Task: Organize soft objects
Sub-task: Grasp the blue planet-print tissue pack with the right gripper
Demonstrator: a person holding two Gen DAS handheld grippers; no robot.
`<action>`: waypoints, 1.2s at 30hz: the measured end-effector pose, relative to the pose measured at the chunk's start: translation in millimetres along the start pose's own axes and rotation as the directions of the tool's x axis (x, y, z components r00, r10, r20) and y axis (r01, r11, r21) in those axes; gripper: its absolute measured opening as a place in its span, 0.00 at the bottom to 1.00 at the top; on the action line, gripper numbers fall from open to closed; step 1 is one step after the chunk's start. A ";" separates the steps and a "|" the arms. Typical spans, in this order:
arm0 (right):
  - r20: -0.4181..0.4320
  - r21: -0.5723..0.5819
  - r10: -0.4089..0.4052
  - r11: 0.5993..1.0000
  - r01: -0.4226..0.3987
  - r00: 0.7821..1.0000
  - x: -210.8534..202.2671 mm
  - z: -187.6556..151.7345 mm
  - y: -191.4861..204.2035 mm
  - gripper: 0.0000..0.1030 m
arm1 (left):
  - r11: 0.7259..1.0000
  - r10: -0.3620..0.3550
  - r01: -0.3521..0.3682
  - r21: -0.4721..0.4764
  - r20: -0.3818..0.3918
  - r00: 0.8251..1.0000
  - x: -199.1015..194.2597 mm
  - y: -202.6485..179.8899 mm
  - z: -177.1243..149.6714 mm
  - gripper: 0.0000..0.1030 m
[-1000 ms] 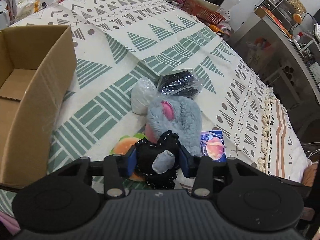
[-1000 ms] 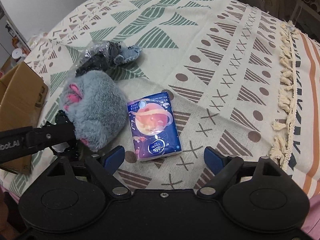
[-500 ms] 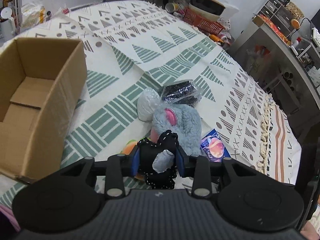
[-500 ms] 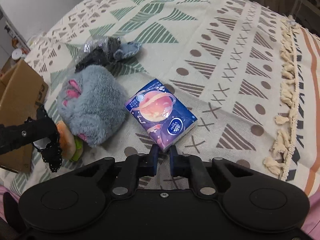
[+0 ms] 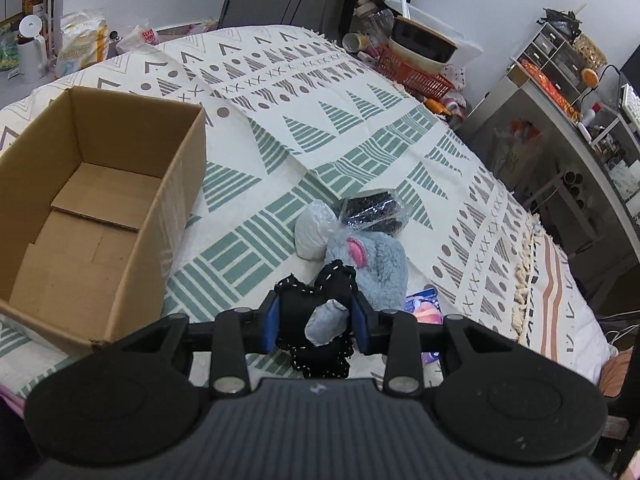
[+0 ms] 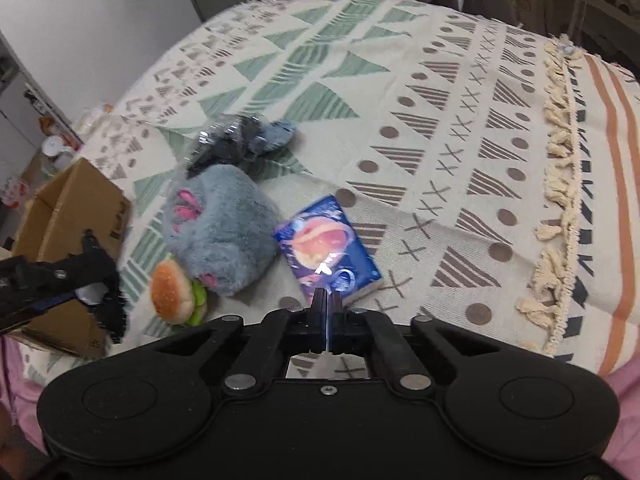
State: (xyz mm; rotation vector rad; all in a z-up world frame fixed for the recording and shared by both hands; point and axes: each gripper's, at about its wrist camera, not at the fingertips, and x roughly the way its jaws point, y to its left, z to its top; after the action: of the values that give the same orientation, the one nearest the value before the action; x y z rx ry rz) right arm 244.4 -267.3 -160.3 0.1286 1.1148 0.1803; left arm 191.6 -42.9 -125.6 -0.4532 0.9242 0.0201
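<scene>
My left gripper (image 5: 316, 316) is shut on a black fabric piece (image 5: 304, 304) with white stitching and a grey patch, held above the bed beside the open cardboard box (image 5: 80, 200). In the right wrist view that gripper (image 6: 60, 284) hangs in front of the box (image 6: 72, 216). My right gripper (image 6: 327, 304) is shut on the near edge of a blue tissue pack (image 6: 326, 246), which sits tilted. A grey plush paw (image 6: 220, 232) with pink pads lies left of the pack. A small burger plush (image 6: 174, 292) rests against it. A plastic bag of dark socks (image 6: 240, 140) lies behind.
A patterned blanket (image 5: 320, 128) covers the bed, with a tassel fringe (image 6: 560, 184) on the right. A pale bagged bundle (image 5: 314, 232) sits by the plush paw (image 5: 372, 264). Beyond the bed stand an orange basket (image 5: 412, 72) with bowls and cluttered shelves (image 5: 568, 92).
My left gripper rose with the black fabric, so more of the box interior shows. My right gripper went from wide open to shut on the tissue pack's edge, and the pack turned.
</scene>
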 end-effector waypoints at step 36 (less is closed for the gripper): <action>0.018 -0.091 -0.121 0.988 0.122 0.993 16.4 8.5 18.2 0.54 | 0.999 0.035 -0.035 -0.014 0.022 0.999 -1.3 9.7 11.1 0.35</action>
State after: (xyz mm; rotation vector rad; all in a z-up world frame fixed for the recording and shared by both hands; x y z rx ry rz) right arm 257.6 -246.2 -167.6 -0.0202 1.0963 0.1218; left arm 197.2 -29.6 -122.5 -0.4484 0.9106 0.0630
